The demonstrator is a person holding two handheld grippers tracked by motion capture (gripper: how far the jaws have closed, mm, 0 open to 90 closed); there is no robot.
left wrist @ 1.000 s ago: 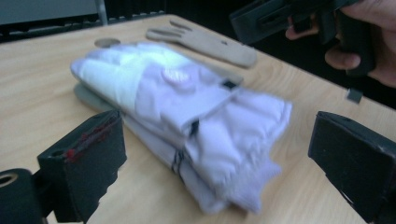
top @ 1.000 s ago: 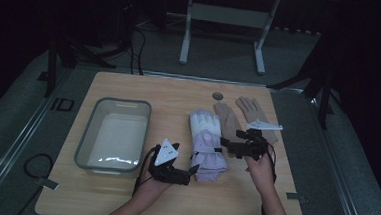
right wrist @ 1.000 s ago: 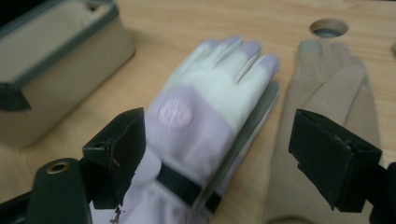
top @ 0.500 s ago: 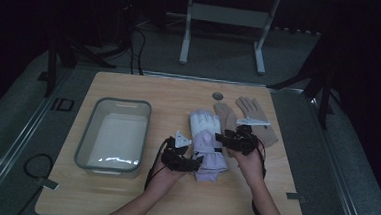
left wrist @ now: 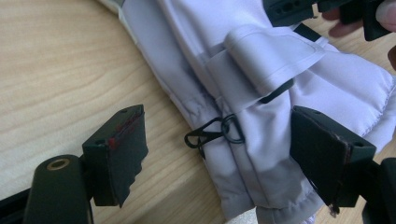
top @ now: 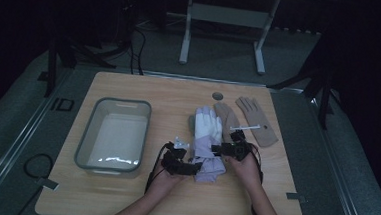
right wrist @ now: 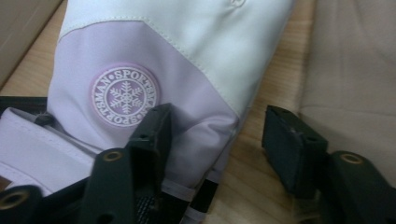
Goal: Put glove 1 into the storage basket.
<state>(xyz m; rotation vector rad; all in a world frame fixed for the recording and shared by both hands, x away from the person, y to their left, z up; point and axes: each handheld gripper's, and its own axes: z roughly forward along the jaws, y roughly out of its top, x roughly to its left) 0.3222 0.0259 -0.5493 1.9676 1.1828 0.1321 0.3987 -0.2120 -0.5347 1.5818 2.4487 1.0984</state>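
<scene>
Setting: pale wooden table (top: 138, 194) in a dark room, metal stand legs behind.

Item: lilac-and-white padded ski glove (top: 207, 141), lying flat near the table's middle, fingers pointing away from the person, cuff nearest them. White upper part, lilac cuff; round snowflake badge (right wrist: 124, 95); wrist strap; small black clip (left wrist: 212, 134) at the cuff edge.

Left gripper (top: 187, 167): at the cuff's left edge, jaws just narrowed yet apart, straddling edge and clip, no squeeze seen.

Right gripper (top: 223, 149): at the glove's right edge, jaws just narrowed, partly apart; one rests on fabric, the other over bare wood.

Nearby: clear plastic tub (top: 97, 127) left; two tan gloves (top: 257, 122) right.
</scene>
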